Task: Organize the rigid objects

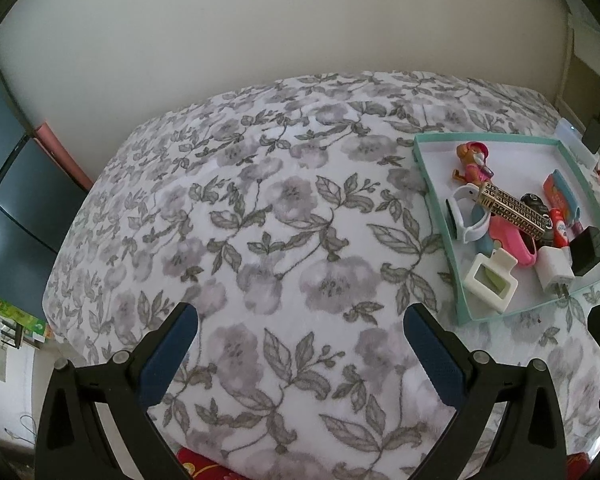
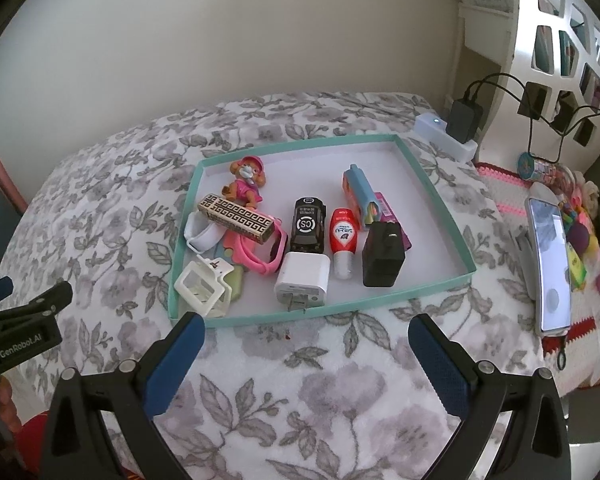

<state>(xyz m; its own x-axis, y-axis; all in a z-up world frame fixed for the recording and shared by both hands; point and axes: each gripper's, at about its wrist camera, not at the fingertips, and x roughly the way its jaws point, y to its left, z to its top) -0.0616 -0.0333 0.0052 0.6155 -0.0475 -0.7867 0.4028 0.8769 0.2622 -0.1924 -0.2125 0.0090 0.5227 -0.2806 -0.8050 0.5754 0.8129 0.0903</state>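
Shallow teal cardboard tray [image 2: 432,184] straight ahead of my right gripper [image 2: 306,334]
both grippers spread, empty; left gripper [image 1: 300,322] has it far right; white plastic charger cube [image 2: 302,282] nearest, prongs toward me

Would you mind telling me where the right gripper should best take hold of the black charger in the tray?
Probably across the two flat sides of the black charger, coming from above. It lies flat on the tray with prongs pointing away; the red tube lies close on one side, so the right gripper, now open, should descend carefully.
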